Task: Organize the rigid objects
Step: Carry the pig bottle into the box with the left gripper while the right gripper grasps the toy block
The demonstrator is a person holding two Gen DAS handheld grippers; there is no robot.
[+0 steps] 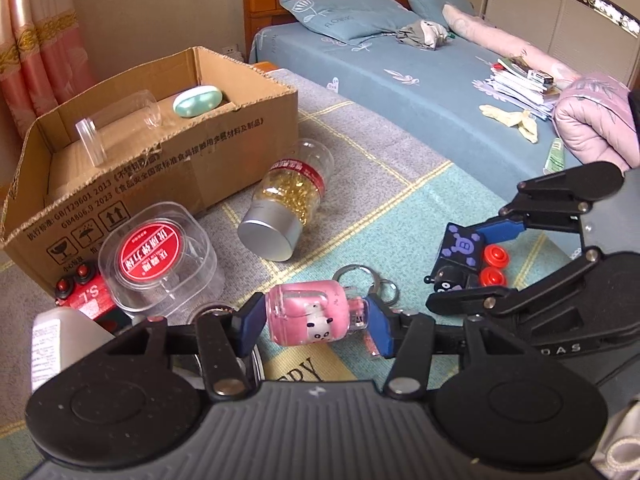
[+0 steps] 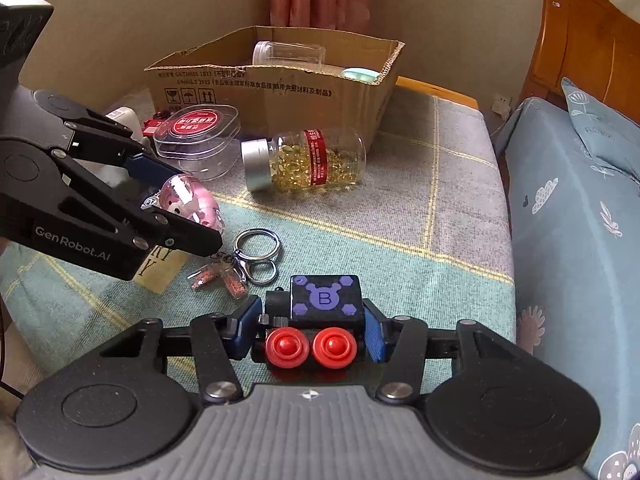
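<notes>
The left gripper [image 1: 314, 322] has its 2 blue pads pressed on either end of a pink bottle keychain [image 1: 310, 318], lying crosswise between them. The right gripper [image 2: 310, 334] is clamped on a black toy train [image 2: 316, 320] with 2 red wheels, near the front edge of the checked blanket [image 2: 400, 216].

The right wrist view shows the keychain's rings [image 2: 256, 244] and small glitter vials [image 2: 218, 278] trailing on the blanket beside the left claw; the left wrist view hides the vials behind its own finger.

Further out lie a capsule bottle [image 1: 286, 204] on its side and a clear lidded tub [image 1: 160, 260] with a red label, both just before the cardboard box [image 1: 224, 152]. Only the left view looks down into the box, where a clear jar [image 1: 120, 128] and a mint-green case [image 1: 198, 100] rest. It alone also shows the bed [image 1: 400, 80].
</notes>
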